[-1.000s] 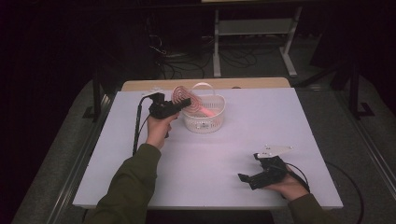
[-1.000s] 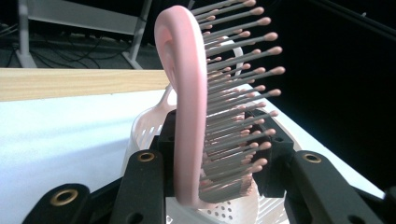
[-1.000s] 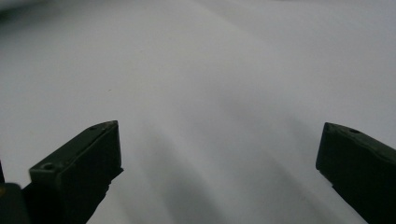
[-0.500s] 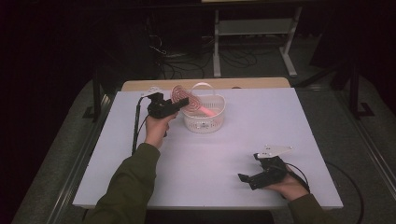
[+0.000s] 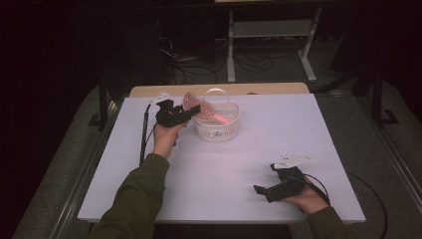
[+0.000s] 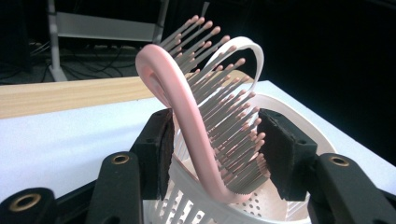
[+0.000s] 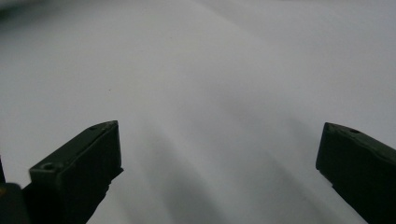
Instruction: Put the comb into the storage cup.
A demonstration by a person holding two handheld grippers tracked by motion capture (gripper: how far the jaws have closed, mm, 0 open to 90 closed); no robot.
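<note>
from the high view the left gripper (image 5: 191,110) sits at the far left part of the white tabletop (image 5: 298,129), its tips at the rim of a white basket (image 5: 217,130), with a pink hairbrush (image 5: 206,111) lying tilted across the basket's opening. that view is too small to tell whether the pads press on the brush. the left gripper view settles it: the brush (image 6: 196,126) stands on edge with its lower end down inside the basket (image 6: 299,140), its pink back curving up and over, its grey pink-tipped bristles fanning toward the right pad. the left pad looks to be just at the brush's back, and the bristle tips reach up to the right pad; whether either one still bears on the brush cannot be told. the jaws have just been opening, and the brush is between them, propped on the basket's rim. the basket's thin white handle arches behind the bristles, and a strip of pale wood runs along the far edge of the tabletop.

the right gripper (image 5: 263,191) lies low near the front right edge in the high view, held in the person's hand, well apart from the basket. the right gripper view shows its jaws spread wide, released, with bare white tabletop (image 7: 210,93) between them.
</note>
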